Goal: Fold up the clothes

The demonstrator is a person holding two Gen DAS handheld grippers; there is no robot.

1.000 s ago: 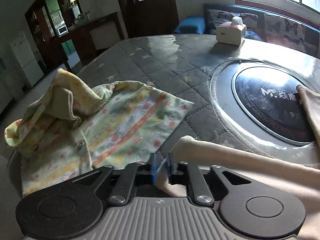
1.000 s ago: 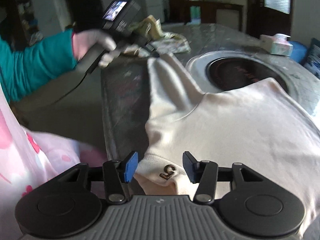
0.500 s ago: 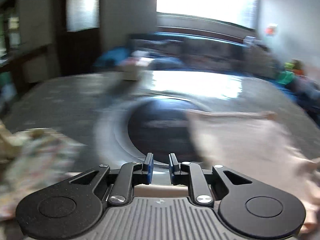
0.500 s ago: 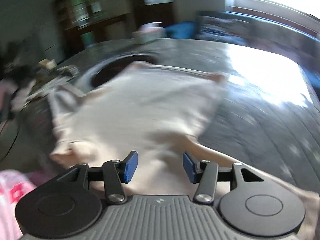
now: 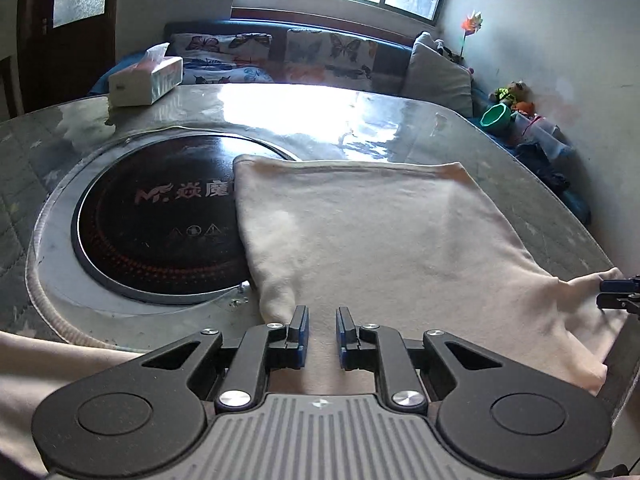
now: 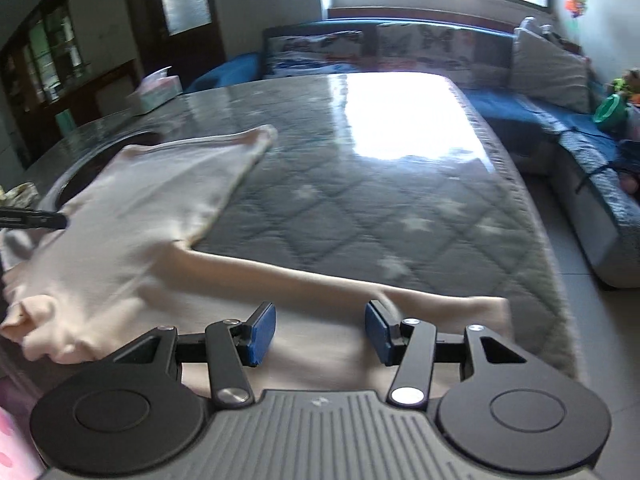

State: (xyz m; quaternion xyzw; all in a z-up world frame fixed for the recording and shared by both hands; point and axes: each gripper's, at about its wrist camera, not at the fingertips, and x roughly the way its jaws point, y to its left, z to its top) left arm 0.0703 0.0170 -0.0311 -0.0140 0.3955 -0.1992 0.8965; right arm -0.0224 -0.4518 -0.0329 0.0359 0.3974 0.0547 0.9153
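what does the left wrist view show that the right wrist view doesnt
Only the left wrist view shows the round black glass cooktop set in the table, with the shirt's hem lying partly over it.

Only the right wrist view shows the cream long-sleeved shirt's sleeve laid along the near edge, and the bare stretch of the grey quilted table cover beside it.

Both share the shirt spread flat, the white tissue box, the blue sofa with butterfly cushions, and an open gripper above the shirt: left gripper, right gripper.

A garment [image 5: 380, 232] lies spread on the counter [image 5: 520, 168], its left edge overlapping the inset cooktop [image 5: 160, 220], with a tissue box [image 5: 146, 80] behind and a sofa [image 5: 320, 56] beyond.
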